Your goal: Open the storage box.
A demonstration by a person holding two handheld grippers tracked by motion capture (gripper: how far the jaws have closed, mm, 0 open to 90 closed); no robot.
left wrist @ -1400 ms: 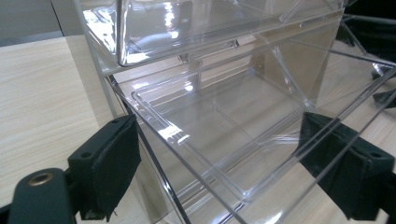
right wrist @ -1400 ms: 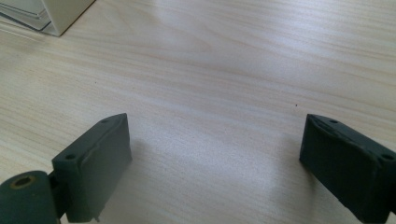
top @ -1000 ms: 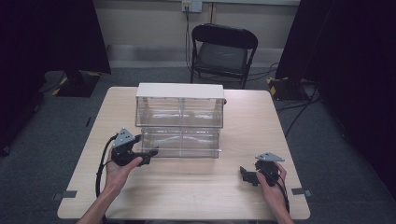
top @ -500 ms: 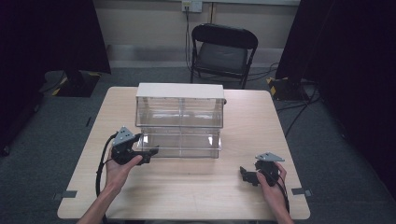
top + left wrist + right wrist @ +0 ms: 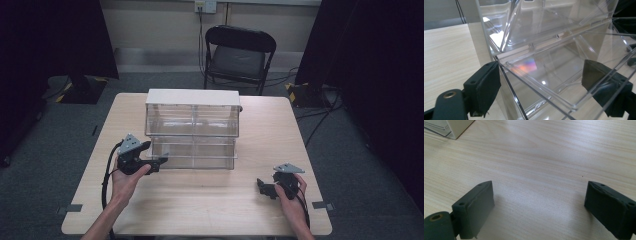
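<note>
A clear plastic drawer cabinet with a white top stands mid-table. Its lower drawer sticks out a little toward the person. My left gripper is at that drawer's front left corner. In the left gripper view the gripper is open, and the clear drawer wall runs between its jaws. One jaw is outside the corner and the other shows through the plastic. My right gripper rests near the table's front right. It is open over bare wood with nothing between its jaws.
The wooden table has open room in front of the cabinet and to both sides. A corner of the cabinet shows at the top left of the right gripper view. A black folding chair stands beyond the far edge.
</note>
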